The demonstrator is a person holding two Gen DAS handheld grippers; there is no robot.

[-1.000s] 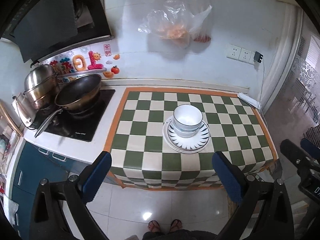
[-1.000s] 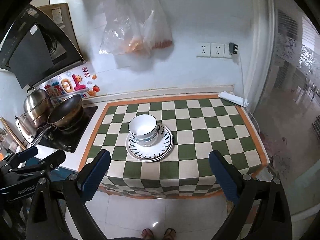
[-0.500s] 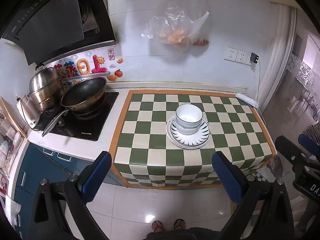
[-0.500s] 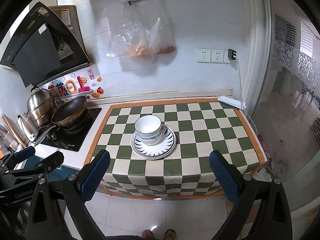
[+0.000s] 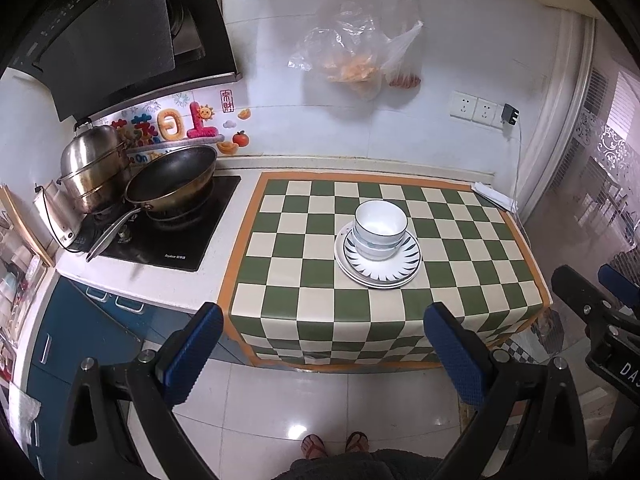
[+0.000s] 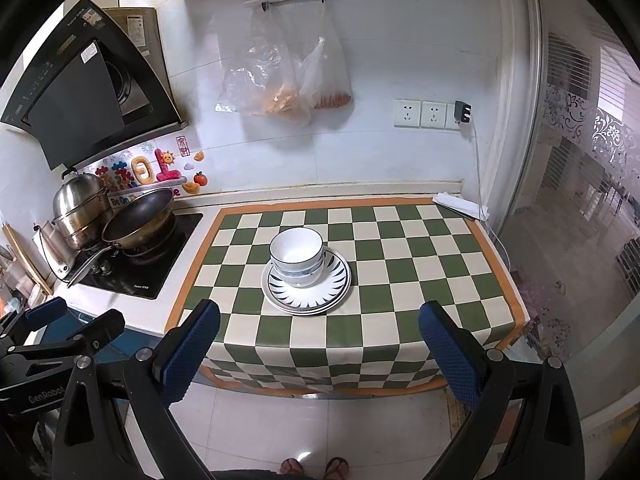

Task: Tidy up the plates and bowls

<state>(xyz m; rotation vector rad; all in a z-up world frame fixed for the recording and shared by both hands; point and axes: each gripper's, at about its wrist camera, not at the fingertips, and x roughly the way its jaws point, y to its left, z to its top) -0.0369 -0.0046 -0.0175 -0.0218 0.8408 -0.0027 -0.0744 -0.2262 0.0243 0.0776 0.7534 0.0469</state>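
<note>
Both grippers hung spread and empty off the counter; those stacked bowls looked glazed, slippery, breakable — best pinched at the rim.

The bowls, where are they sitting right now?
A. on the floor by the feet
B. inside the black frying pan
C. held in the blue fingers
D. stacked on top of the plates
D: the white bowls sit nested in a stack on the plates in the middle of the checkered mat, and both grippers are open and hold nothing.
</note>
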